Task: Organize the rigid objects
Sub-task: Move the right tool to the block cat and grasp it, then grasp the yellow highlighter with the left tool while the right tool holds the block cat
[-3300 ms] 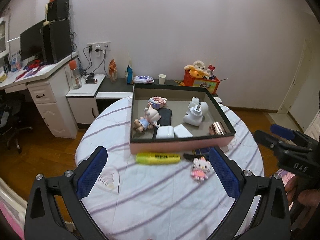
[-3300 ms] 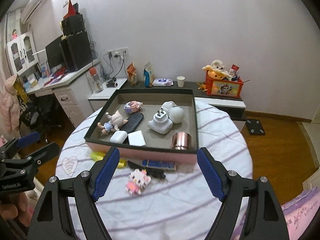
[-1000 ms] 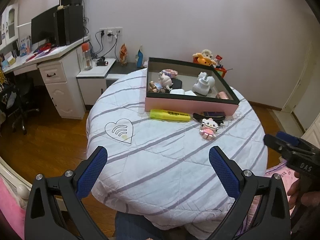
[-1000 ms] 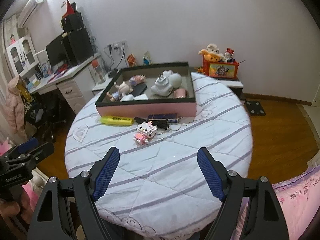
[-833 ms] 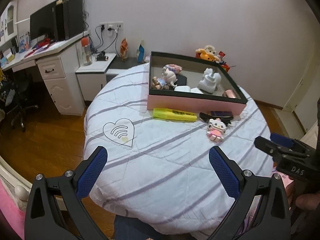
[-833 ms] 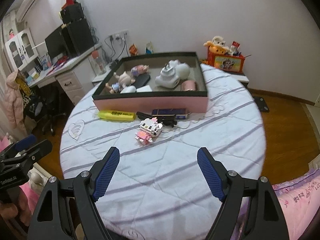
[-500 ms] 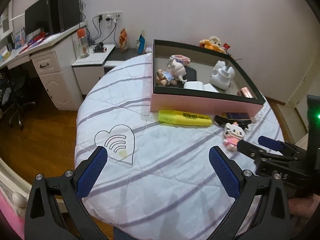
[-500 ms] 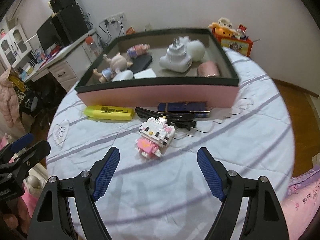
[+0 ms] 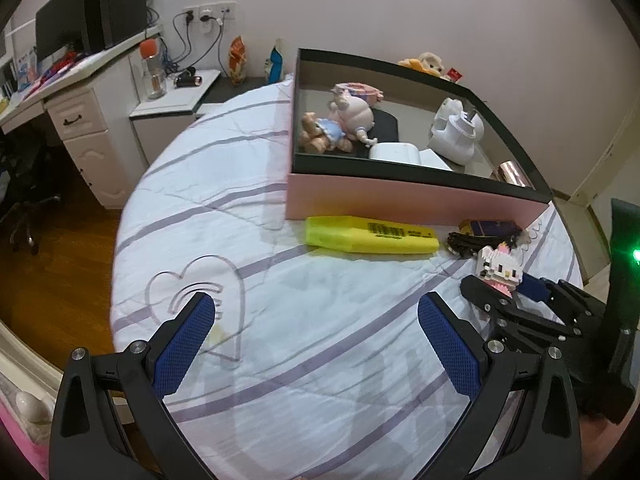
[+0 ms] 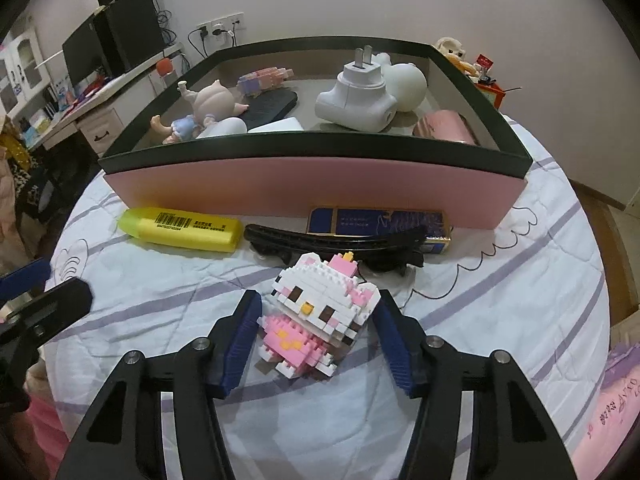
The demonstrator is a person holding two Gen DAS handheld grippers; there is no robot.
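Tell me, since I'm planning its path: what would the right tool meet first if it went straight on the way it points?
The block cat figure, already between the right tool's open fingers. Beyond it lie the black hair clip and the pink box wall; depth is uncertain.

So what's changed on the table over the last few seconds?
The right hand-held gripper moved forward and down, its blue fingers now narrowed around the pink-and-white block cat figure, which remains on the quilt. The left hand-held gripper stays open. The yellow highlighter hasn't moved.

home bedroom: desk [image 9: 60, 92], computer monitor [image 9: 54, 30]
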